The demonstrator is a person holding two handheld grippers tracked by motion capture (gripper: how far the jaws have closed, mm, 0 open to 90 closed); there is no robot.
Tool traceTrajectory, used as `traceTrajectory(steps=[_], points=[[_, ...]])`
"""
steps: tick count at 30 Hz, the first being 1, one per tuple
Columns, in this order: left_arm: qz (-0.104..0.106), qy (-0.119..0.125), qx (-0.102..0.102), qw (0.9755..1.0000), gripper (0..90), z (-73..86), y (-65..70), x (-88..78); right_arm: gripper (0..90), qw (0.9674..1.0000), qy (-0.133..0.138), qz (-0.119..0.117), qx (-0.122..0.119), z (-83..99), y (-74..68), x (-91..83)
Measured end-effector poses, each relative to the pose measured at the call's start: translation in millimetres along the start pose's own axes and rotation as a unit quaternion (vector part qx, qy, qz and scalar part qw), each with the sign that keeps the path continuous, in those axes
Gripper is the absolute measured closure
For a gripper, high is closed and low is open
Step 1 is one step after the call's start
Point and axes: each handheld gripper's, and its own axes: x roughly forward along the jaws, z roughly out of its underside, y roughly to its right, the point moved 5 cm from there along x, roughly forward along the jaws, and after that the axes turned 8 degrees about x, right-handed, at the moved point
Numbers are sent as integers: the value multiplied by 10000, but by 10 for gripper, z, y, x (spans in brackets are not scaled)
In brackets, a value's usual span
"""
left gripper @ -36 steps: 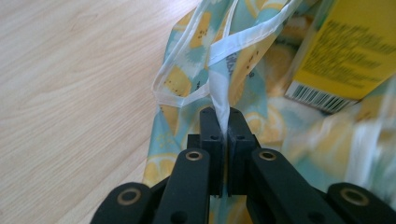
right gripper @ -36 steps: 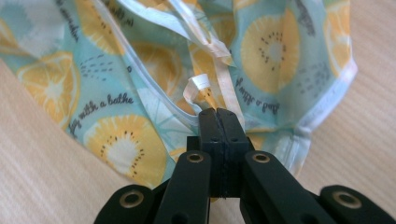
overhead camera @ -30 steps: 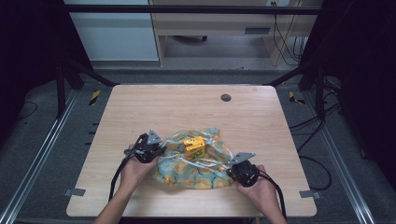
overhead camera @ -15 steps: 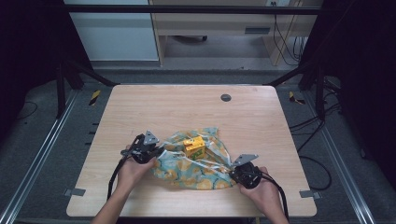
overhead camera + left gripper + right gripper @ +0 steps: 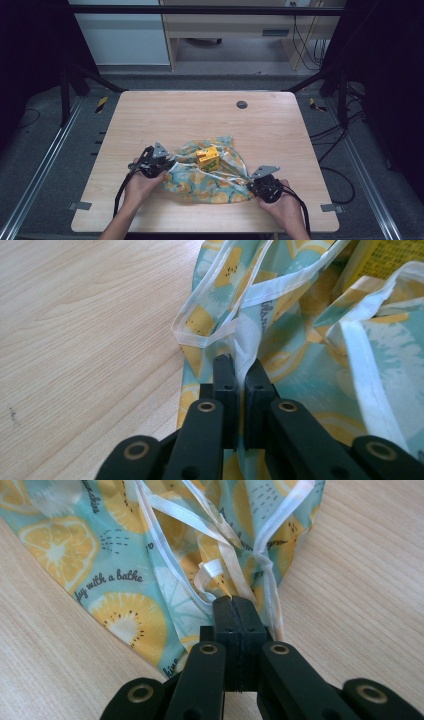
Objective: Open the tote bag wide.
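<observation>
A cloth bag printed with lemon slices on teal lies crumpled at the table's near middle. A small yellow box stands on it. My left gripper pinches the bag's left edge; in the left gripper view its jaws have just eased apart a little, with a white fold of the bag still pressed between them. The box peeks in at the top right there. My right gripper holds the bag's right corner, jaws shut where the white cords gather on the cloth.
The wooden table has a dark round grommet near its far edge. Both hands rest close to the near edge. Black cables trail from the grippers. Dark frame bars and floor cables surround the table.
</observation>
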Motion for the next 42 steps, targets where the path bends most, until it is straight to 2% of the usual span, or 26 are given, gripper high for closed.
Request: traceTrajectory(steps=[2,5,8,10,13,17,22,24,27,32,34,39,42], points=[[-34,93,-2,10000,821,-18,4,-29,879,9999,102,-42,-10,-11,5,-25],[-89,245,33,9997,768,-62,11,-79,762,9994,356,-44,0,-53,40,-75],[-185,384,69,9991,671,-114,5,-146,631,9980,631,-65,15,-123,43,-151],[-228,510,74,9984,603,-158,12,-198,573,9969,786,-83,14,-174,34,-206],[-276,656,103,9974,475,-224,21,-295,460,9946,1034,-99,4,-270,3,-320],[-313,954,0,9949,345,-314,14,-431,321,9907,1356,13,45,-381,8,-460],[-223,1154,-59,9930,256,-382,-21,-566,223,9859,1649,157,224,-472,127,-575],[-313,1149,-49,9929,220,-373,-60,-621,187,9831,1775,277,362,-494,216,-610],[-453,1104,-107,9928,171,-298,-155,-691,155,9779,1938,490,610,-486,366,-640],[-643,1029,-400,9918,130,-53,-360,-784,100,9689,2077,837,1049,-381,650,-641],[-692,998,-490,9914,122,40,-425,-796,78,9668,2047,919,1224,-323,738,-620],[-801,887,-642,9908,96,305,-563,-787,60,9635,1935,1150,1448,-167,914,-544],[-840,874,-824,9892,79,471,-627,-770,56,9611,1850,1256,1622,-75,996,-489]])
